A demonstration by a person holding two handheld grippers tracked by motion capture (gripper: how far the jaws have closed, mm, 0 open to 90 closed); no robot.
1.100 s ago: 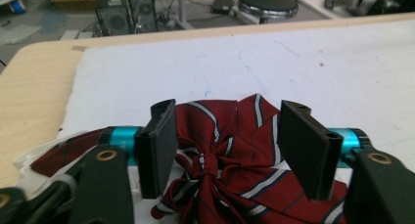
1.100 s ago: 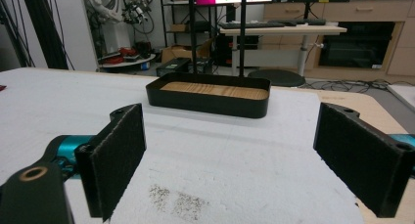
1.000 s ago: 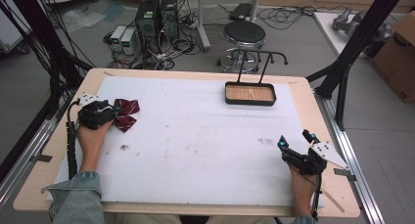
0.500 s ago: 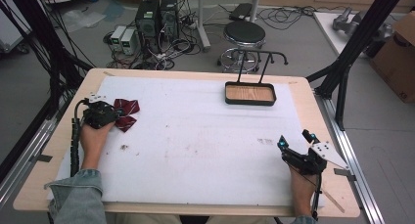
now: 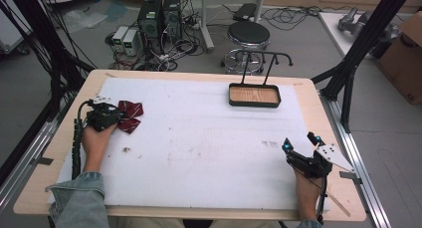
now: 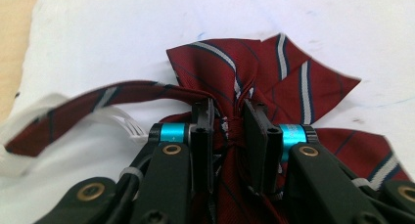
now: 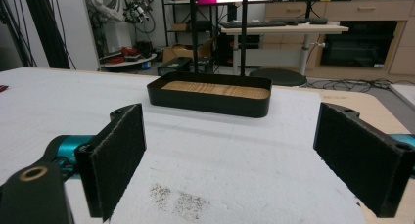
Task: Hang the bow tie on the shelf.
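Left gripper [image 6: 229,131] pinching the bow tie [image 6: 254,82] knot at far left; right gripper [image 7: 230,160] fingers spread wide, near right.

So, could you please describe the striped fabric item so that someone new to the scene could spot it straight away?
Start from the white padded mat covering the wooden table, and go to its far left edge. There the left tongs pinch the knot of a dark red bow tie with white and navy stripes. It is the only cloth item; the black wood-bottomed tray sits far right.
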